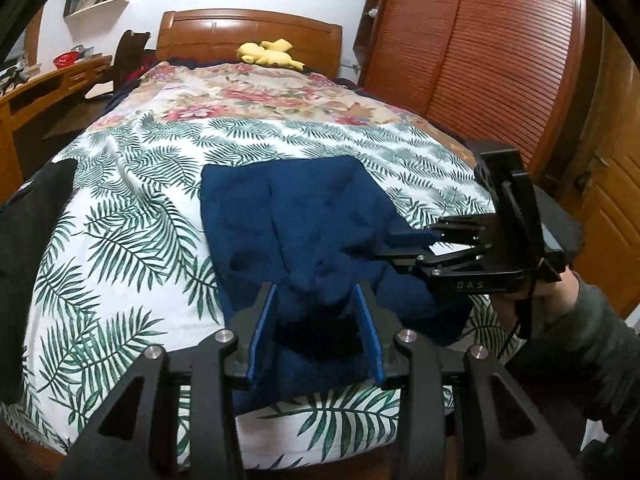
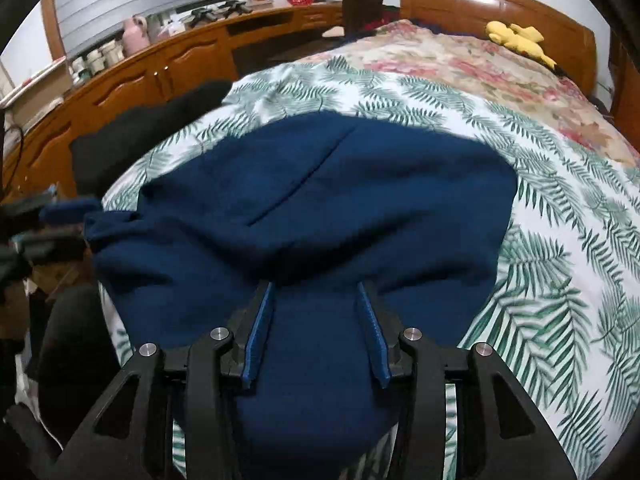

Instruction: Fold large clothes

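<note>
Dark blue fleece garment point(image 2: 312, 200) lies partly folded near the foot edge of the bed with the white palm-leaf-print sheet point(image 1: 132, 220). It looks soft, thick and limp, light to moderate in weight; it should bunch and sag rather than hold a crease, with little slip on cotton. Best hold is probably at hems or corners, through all layers.

Left gripper point(image 1: 316, 300) has its blue-padded fingers apart, straddling a raised bunch of fleece at the near edge; no clamp visible. Right gripper point(image 2: 316, 300) also has its fingers apart, over the fabric at the garment's 3 o'clock side.

Black garment point(image 1: 36, 232) lies at 9 o'clock, well apart. Yellow plush toy point(image 1: 268, 54) sits at 12 o'clock by the headboard. Nothing blocks the fold.
</note>
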Available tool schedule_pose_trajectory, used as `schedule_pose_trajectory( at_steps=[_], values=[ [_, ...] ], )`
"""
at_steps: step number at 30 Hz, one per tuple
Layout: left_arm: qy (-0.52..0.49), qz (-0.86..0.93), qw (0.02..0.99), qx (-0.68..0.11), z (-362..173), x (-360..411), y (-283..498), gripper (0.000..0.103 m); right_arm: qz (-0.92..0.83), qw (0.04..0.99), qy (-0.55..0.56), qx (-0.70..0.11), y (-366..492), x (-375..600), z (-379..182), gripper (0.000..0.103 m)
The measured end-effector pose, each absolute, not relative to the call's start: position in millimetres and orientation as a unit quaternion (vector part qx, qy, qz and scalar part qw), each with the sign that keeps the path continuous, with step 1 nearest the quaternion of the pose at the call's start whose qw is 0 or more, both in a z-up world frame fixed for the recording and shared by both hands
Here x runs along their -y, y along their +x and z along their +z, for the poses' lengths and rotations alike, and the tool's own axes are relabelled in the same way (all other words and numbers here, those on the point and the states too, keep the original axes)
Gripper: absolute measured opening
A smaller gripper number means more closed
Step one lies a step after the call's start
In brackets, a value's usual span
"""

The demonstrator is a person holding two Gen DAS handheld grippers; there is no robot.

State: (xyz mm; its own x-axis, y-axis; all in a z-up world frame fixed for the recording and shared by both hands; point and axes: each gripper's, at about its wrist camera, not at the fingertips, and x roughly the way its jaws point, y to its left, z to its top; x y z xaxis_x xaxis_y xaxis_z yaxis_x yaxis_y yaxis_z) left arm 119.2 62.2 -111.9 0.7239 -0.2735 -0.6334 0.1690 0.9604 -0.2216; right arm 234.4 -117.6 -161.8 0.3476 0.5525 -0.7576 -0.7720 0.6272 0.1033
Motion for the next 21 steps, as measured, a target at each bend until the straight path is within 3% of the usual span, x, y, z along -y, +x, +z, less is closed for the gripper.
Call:
schedule_pose_trajectory(
  at_steps=[12, 21],
  values=[
    [-0.084, -0.112, 0.919, -0.368, -135.6, -70.0, 112.7, 0.038, 0.421, 0.812, -0.153, -0.374, 253.2, 81.4, -122.9, 0.043],
    [-0.088, -0.073, 0.930, -0.349, -129.3, -104.2, 88.2, 0.038, 0.400, 0.763, -0.165, -0.481, 319.0, -0.9, -147.0, 0.043]
  ],
)
